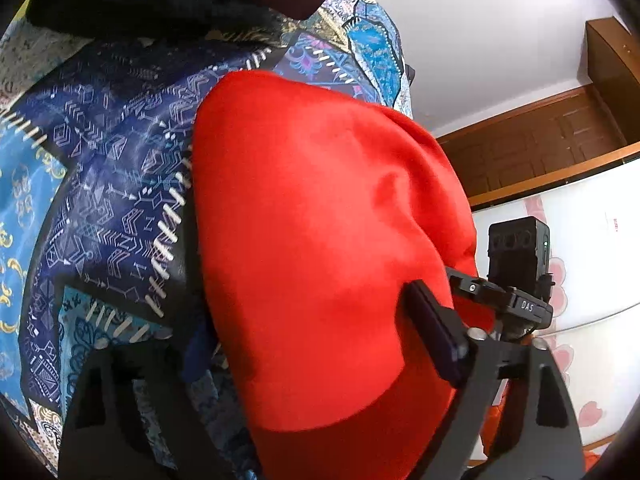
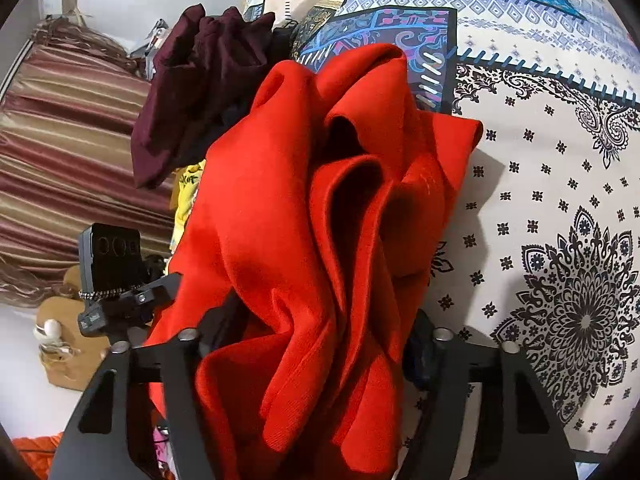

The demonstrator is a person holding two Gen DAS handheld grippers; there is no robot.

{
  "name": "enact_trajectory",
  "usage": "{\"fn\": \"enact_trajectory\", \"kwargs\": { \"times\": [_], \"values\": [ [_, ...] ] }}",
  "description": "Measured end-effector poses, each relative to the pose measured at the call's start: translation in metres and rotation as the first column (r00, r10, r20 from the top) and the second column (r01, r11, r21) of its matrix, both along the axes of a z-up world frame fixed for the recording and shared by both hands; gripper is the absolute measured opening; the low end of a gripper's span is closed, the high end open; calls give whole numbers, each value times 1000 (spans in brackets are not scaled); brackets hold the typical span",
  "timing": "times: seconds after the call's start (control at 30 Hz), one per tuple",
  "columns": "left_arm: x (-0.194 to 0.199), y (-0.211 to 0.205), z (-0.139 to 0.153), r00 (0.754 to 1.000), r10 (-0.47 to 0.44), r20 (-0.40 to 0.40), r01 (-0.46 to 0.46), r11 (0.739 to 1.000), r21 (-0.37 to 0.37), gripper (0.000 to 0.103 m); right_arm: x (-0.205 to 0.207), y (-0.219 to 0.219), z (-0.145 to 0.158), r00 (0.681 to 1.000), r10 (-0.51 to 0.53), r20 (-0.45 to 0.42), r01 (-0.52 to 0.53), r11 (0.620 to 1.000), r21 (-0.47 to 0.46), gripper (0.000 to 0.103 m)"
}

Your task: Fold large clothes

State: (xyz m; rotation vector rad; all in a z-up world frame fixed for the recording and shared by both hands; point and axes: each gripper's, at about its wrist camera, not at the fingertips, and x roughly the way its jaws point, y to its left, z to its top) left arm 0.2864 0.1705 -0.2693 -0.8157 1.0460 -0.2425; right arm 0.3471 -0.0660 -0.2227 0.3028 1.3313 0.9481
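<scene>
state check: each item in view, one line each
red garment: bunched in deep folds, between both grippers' fingers, partly on the bedspread
left gripper: fingers apart, red cloth between them
right gripper: fingers apart, cloth bunched between them; grip unclear
maroon garment: crumpled, unfolded, beyond the red one
yellow garment: mostly hidden behind the red one
bedspread: spread flat

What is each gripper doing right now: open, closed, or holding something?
Left gripper: red garment lies between its jaws; whether it is clamped cannot be told.
Right gripper: closed on the red garment.
</scene>
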Motion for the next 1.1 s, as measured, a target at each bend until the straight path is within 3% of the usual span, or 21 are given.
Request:
{"fn": "enact_trajectory", "kwargs": {
  "times": [0.13, 0.2, 0.27, 0.37, 0.53, 0.8, 1.0, 1.1],
  "values": [
    [-5, 3, 7, 1000, 0, 16, 0, 999, 41, 61, -6, -9, 12, 1000, -11, 10, 11, 999, 37, 33],
    [-9, 4, 17, 999, -9, 38, 7, 998, 57, 48, -13, -8, 24, 999, -11, 38, 10, 999, 44, 30],
    [-12, 4, 33, 997, -20, 69, 16, 998, 68, 43, -20, -6, 38, 997, -4, 76, 2, 1000, 32, 28],
    [-17, 6, 63, 991, -33, 127, 19, 994, 109, 41, -28, 5, 62, 990, 2, 144, -3, 1000, 4, 27],
    [-21, 25, 125, 962, -40, 271, 4, 991, 134, 41, -33, 23, 118, 968, -23, 249, 12, 999, 46, 27],
    [-18, 80, 222, 875, -71, 478, -37, 976, 213, 41, -30, 82, 213, 885, -30, 465, -4, 997, 72, 27],
    [10, 142, 263, 843, -65, 533, -92, 960, 263, 41, -8, 138, 247, 828, -22, 560, -30, 996, 84, 27],
    [26, 176, 268, 838, -52, 544, -124, 952, 281, 41, 10, 169, 246, 813, -26, 582, -41, 994, 102, 27]
  ]
}}
